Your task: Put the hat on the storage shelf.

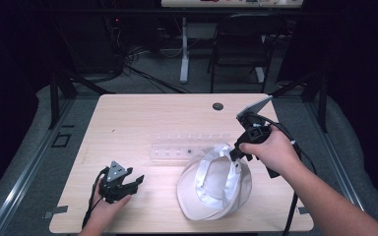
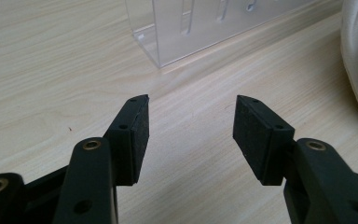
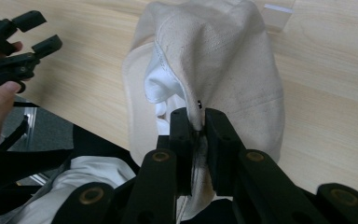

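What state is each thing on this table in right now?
Right gripper: shut on the cap's edge, lifting that side.
White cap: inside up, partly raised, far side resting on the table.
Left gripper: open, holding nothing.
Clear plastic rack: lying on the table, untouched.

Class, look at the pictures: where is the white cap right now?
In the high view the cap lies upside down at the table's front right, just in front of the clear rack. The right gripper pinches its far edge.
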A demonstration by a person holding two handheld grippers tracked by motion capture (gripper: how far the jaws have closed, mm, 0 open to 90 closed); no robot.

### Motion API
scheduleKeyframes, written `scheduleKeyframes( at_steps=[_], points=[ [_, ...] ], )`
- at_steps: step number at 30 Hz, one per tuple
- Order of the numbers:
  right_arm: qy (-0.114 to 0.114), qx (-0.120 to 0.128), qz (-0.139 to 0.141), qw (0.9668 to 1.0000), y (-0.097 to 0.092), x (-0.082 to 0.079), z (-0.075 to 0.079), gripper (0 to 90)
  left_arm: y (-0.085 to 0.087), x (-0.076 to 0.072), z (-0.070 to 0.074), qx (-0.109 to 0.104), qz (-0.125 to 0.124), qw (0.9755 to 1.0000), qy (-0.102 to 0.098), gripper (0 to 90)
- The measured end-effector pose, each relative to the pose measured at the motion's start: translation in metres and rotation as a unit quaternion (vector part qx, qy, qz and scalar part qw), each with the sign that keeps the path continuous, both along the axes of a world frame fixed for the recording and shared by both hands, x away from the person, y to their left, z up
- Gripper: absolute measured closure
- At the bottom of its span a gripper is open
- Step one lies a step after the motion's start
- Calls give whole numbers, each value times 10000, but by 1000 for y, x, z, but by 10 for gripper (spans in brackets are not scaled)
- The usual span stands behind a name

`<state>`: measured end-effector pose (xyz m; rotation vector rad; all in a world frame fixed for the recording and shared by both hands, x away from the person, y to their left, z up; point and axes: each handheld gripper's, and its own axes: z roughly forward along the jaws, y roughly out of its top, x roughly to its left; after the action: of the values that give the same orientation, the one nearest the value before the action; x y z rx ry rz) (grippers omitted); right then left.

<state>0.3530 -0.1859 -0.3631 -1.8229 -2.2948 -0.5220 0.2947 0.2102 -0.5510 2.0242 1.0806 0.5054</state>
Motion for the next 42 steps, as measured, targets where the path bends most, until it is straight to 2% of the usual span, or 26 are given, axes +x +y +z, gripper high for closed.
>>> scheduleKeyframes(
  at_steps=[2, 7, 9, 10, 13, 16, 17, 25, 30, 32, 33, 35, 36, 37, 42],
  points=[
    [59, 16, 56, 10000, -1, 0, 3, 818, 0, 0, 0, -2, 2, 10000, 2, 461],
    [44, 161, -62, 9998, -1, 0, 11, 818, 0, 0, 0, 5, -6, 10000, 7, 461],
    [108, 212, 32, 9997, -3, 0, 15, 819, 0, 0, 0, 2, -5, 10000, 8, 462],
    [75, 263, -49, 9996, -2, 0, 15, 818, 0, 0, 0, 3, -6, 10000, 9, 462],
    [172, 412, 18, 9990, -5, -1, 21, 819, 0, 0, 0, 5, -9, 10000, 3, 460],
    [172, 498, 7, 9986, -6, -2, 23, 819, -1, 0, 0, 7, -3, 10000, 9, 459],
    [169, 599, -26, 9981, -6, -3, 26, 819, -1, 0, 0, 13, -9, 10000, 3, 458],
    [115, 616, 15, 9980, -7, -4, 38, 820, -3, -1, 0, 66, -56, 10000, -20, 454],
    [102, 648, -93, 9978, -10, -2, 45, 820, -4, -1, -1, 45, -64, 10000, -25, 452],
    [127, 838, -265, 9960, -17, 1, 48, 820, -3, -1, -1, 62, -68, 10000, -31, 452],
    [127, 838, -265, 9960, -17, 1, 48, 820, -3, -1, -1, 62, -68, 10000, -31, 452],
    [197, 992, -268, 9945, -24, 4, 50, 820, -3, -1, -1, 44, -52, 10000, -21, 452],
    [209, 1162, -398, 9922, -26, 5, 50, 820, -4, -1, -1, 47, -59, 10000, -20, 452],
    [209, 1162, -398, 9922, -26, 5, 50, 820, -4, -1, -1, 47, -59, 10000, -20, 452],
    [313, 1582, -533, 9855, -32, 7, 52, 820, -5, -1, -1, 65, -70, 10000, -18, 452]
  ],
)
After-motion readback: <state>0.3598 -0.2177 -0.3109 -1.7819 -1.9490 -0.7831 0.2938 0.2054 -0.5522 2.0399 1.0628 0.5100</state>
